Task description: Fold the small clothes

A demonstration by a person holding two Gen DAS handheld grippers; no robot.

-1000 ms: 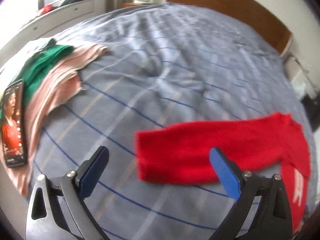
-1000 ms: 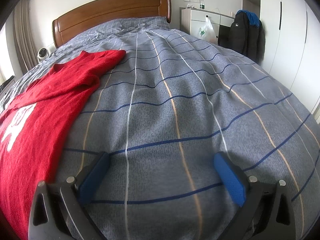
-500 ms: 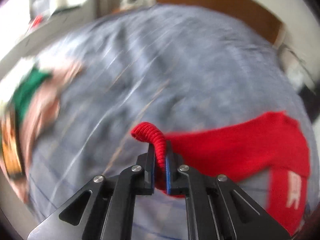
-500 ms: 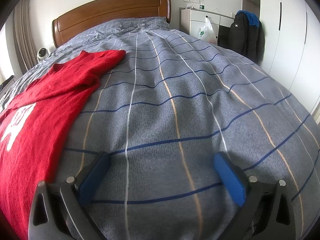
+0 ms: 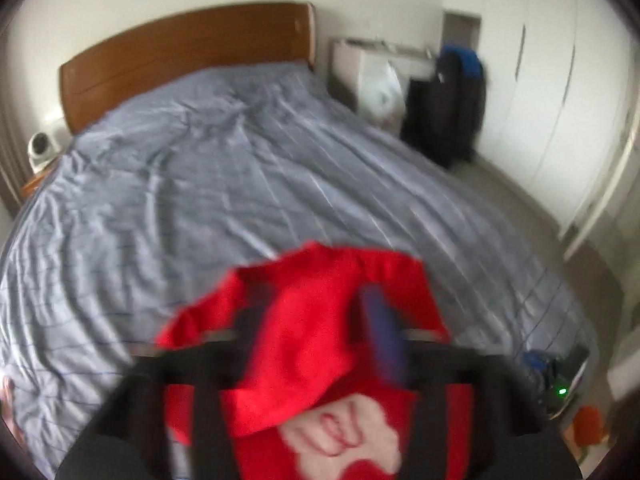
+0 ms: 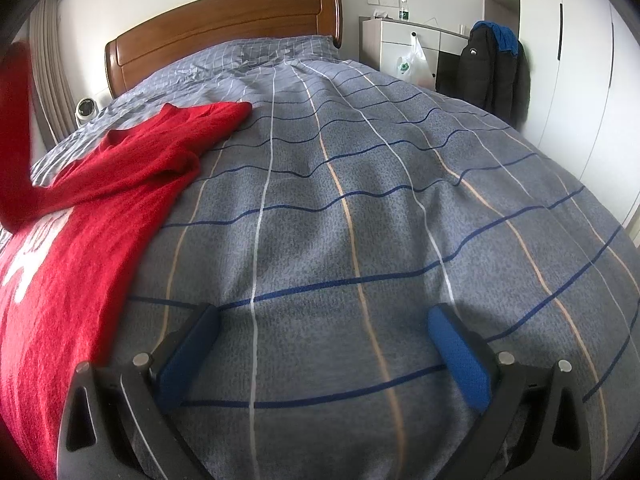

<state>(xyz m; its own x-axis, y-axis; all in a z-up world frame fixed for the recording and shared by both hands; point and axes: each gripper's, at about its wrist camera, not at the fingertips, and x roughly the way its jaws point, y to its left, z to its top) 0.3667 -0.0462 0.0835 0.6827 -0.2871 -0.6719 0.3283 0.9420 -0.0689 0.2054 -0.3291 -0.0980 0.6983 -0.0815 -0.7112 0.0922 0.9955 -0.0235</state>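
Left gripper [image 5: 316, 328], blurred, jaws parted with red sweater [image 5: 304, 344] sleeve draped between them. Right gripper [image 6: 320, 344] released, empty, over plaid duvet [image 6: 360, 200] beside sweater.

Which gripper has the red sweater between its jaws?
The left gripper: the red sweater sleeve lies between its jaws, while the right gripper frames only bedspread.

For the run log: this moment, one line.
left hand-held gripper: red sweater sleeve between jaws, blurred | right hand-held gripper: open, over bedspread
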